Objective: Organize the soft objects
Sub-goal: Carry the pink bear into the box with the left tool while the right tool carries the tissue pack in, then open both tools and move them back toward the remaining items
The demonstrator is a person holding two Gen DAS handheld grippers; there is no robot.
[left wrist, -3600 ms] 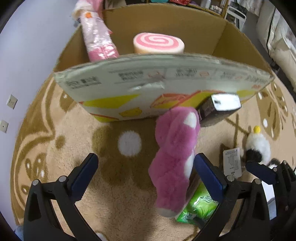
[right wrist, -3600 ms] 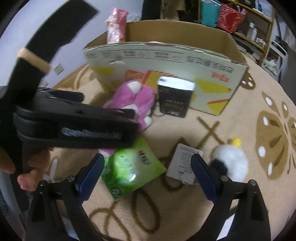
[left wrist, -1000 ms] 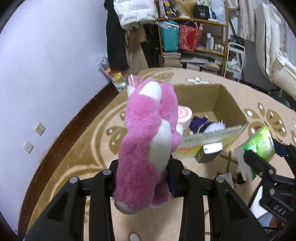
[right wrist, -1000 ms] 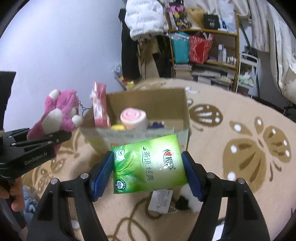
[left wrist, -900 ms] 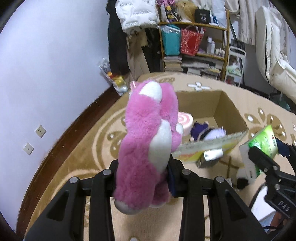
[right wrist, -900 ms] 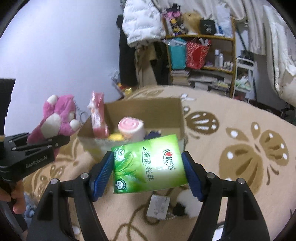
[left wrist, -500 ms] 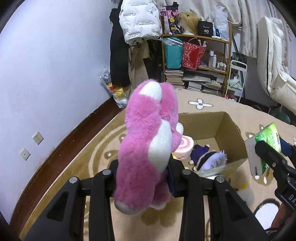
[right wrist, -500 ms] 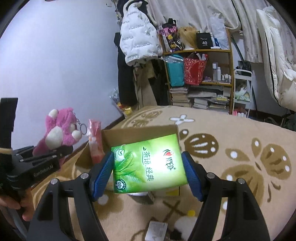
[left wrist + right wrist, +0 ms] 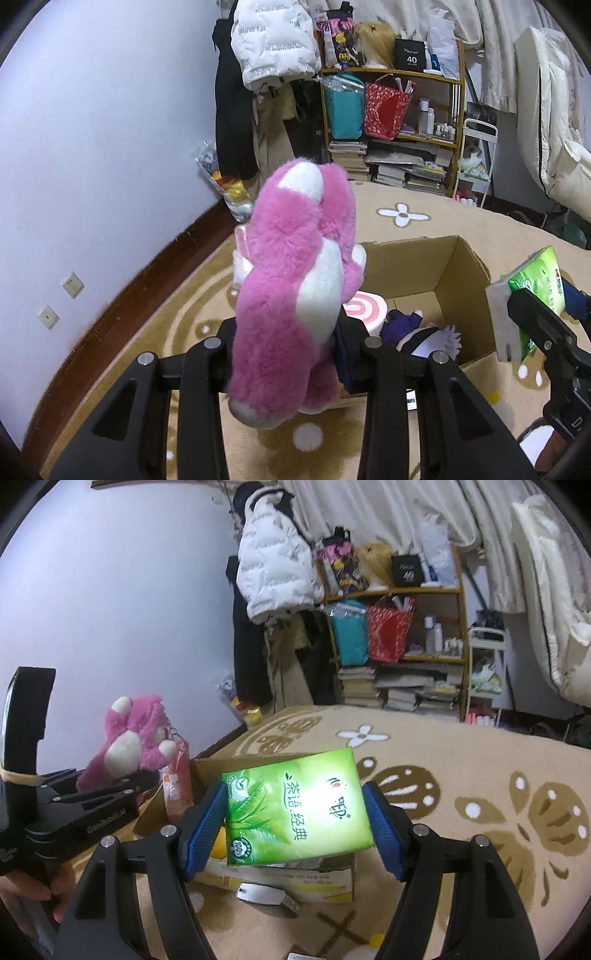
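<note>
My left gripper (image 9: 286,343) is shut on a pink and white plush toy (image 9: 295,291) and holds it high above the near left of the open cardboard box (image 9: 417,258). My right gripper (image 9: 295,834) is shut on a green tissue pack (image 9: 295,805), held above the box's (image 9: 280,880) near wall. The pack (image 9: 535,291) shows at the right in the left wrist view, and the plush (image 9: 129,742) at the left in the right wrist view. Inside the box lie a pink swirl roll cushion (image 9: 364,310) and a purple doll (image 9: 424,332).
A pink wrapped pack (image 9: 177,790) stands in the box's left corner. A dark box (image 9: 266,893) lies on the patterned carpet (image 9: 461,775) before the cardboard box. A cluttered shelf (image 9: 391,122) and hanging coats (image 9: 273,48) stand at the far wall.
Both grippers have lifted their loads higher and moved over the box. The plush and the tissue pack stay clamped.
</note>
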